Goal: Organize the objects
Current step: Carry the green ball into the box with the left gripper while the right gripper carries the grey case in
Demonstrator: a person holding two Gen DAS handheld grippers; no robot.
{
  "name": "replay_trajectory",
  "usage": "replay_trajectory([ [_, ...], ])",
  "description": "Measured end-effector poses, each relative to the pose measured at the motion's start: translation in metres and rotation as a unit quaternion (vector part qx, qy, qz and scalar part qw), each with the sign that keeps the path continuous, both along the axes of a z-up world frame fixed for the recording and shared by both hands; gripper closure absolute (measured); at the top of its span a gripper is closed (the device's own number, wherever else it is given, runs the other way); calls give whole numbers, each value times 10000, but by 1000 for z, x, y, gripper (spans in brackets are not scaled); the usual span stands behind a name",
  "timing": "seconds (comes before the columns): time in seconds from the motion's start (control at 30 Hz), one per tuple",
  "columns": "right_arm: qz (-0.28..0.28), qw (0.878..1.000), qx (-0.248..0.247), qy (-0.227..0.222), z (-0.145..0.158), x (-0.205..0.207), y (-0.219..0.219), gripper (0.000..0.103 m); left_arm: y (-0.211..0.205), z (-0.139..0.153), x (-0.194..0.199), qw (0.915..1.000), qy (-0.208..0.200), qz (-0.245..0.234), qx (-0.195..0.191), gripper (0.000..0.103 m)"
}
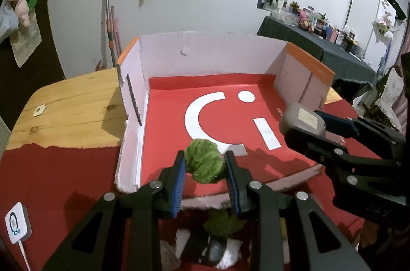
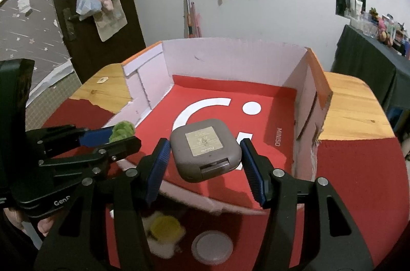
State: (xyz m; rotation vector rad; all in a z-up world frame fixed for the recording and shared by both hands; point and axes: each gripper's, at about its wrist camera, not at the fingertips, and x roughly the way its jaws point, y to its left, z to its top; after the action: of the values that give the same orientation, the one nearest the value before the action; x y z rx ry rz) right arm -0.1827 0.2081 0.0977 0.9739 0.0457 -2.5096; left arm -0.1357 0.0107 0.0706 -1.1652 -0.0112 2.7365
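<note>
**Red-floored box waits under two loaded claws**

Red card printed with a white smiling-face logo and the word "MINISO" lines the open cardboard box [image 2: 302,89], which holds nothing else on the wooden tabletop [image 2: 353,107]. The left claw [image 1: 205,163] pinches a green fuzzy toy [image 1: 203,160] over the box's near edge. The right claw [image 2: 205,155] grips a grey rounded case [image 2: 206,151], its label too small to read, above the box floor.
</note>
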Motion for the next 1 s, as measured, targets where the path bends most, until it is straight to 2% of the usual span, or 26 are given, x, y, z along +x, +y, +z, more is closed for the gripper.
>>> replay_trajectory([
  [0.3, -31, 9991, 224, -353, -22, -32, -7, 48, -5, -13, -32, 9996, -280, 13, -44, 72],
  [0.53, -11, 9985, 296, -471, -32, -48, -8, 48, -9, -34, -53, 9980, -627, 45, 27, 72],
  [0.83, 81, 9969, 361, -689, -49, -71, -9, 48, -9, -46, -59, 9970, -773, 35, 23, 72],
  [1.0, 209, 9969, 456, -614, -46, -75, -6, 48, -9, -46, -57, 9969, -784, 56, -10, 72],
])
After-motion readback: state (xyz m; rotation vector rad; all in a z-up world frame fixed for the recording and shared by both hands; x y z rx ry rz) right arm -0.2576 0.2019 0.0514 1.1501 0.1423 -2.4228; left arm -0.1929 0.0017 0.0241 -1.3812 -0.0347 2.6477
